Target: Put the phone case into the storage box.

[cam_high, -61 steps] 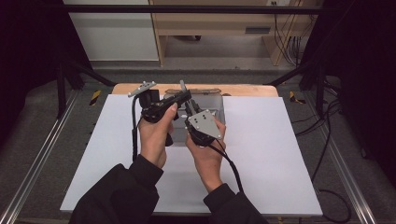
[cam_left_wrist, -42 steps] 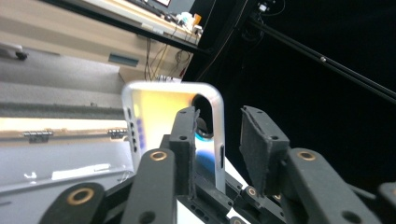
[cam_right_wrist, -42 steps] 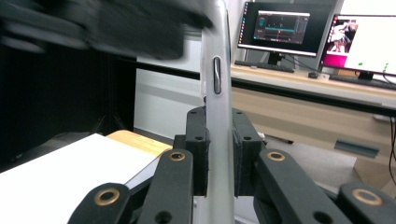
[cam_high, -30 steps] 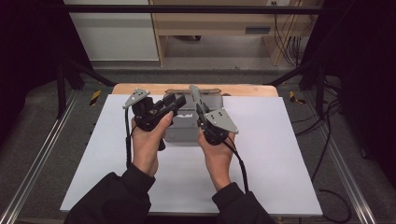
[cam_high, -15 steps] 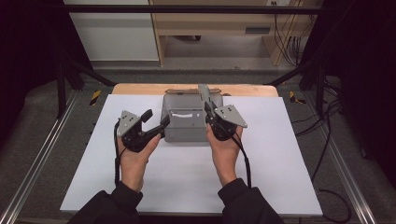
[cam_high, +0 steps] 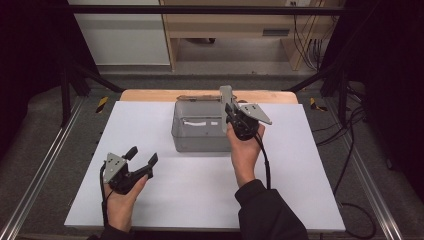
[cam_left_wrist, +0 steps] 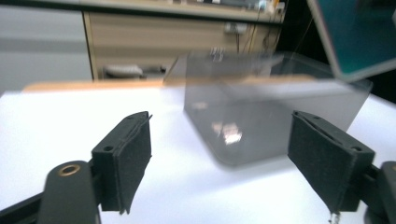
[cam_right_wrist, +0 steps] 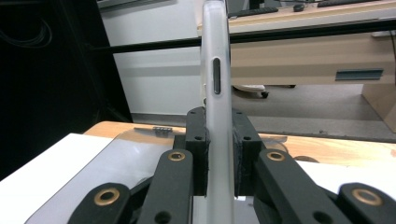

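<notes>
The right gripper [cam_high: 231,111] is clamped on a thin grey lid [cam_high: 225,102] held upright over the grey box [cam_high: 200,131] at twelve o'clock, while the left gripper [cam_high: 141,156] — jaws just opening, nothing between them — sits at seven o'clock.

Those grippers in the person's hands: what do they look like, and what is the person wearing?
Each is a black handheld tool with two jaws ending in flat black foam pads. The left gripper and the right gripper each carry a grey three-cornered plate on top and trail a black cable. Brass-coloured rivets mark the jaw linkages. The person wears dark long sleeves.
</notes>
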The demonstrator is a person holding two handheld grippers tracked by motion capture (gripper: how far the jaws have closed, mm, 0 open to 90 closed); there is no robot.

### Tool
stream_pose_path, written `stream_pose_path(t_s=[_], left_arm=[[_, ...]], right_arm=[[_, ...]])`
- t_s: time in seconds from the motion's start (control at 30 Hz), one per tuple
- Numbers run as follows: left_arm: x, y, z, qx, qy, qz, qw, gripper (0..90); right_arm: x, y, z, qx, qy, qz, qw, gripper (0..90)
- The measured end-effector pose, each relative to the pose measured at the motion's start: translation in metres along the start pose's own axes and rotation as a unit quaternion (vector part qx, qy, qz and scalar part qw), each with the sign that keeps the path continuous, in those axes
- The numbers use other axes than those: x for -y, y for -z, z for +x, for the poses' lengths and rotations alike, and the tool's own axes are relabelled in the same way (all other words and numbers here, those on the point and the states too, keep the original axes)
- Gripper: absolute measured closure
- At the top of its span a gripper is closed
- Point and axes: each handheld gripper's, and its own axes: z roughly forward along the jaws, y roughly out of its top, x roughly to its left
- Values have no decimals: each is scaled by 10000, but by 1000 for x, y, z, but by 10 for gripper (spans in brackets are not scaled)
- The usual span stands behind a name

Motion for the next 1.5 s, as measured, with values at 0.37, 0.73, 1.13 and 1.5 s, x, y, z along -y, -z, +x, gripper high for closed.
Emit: stream_pose_path(t_s=[0.37,0.73,1.13,1.5], left_arm=[[25,37,29,160,-175,273,9993,106],[26,38,31,283,-466,231,9982,32],[26,36,30,345,-488,269,9979,35],[27,35,29,390,-482,298,9976,35]], right_arm=[[-9,-11,-10,89,-40,7,10000,804],[-10,-17,-21,243,97,85,9996,804],[-7,-23,-24,285,24,220,9993,804],[-4,-27,-24,336,19,315,9989,804]])
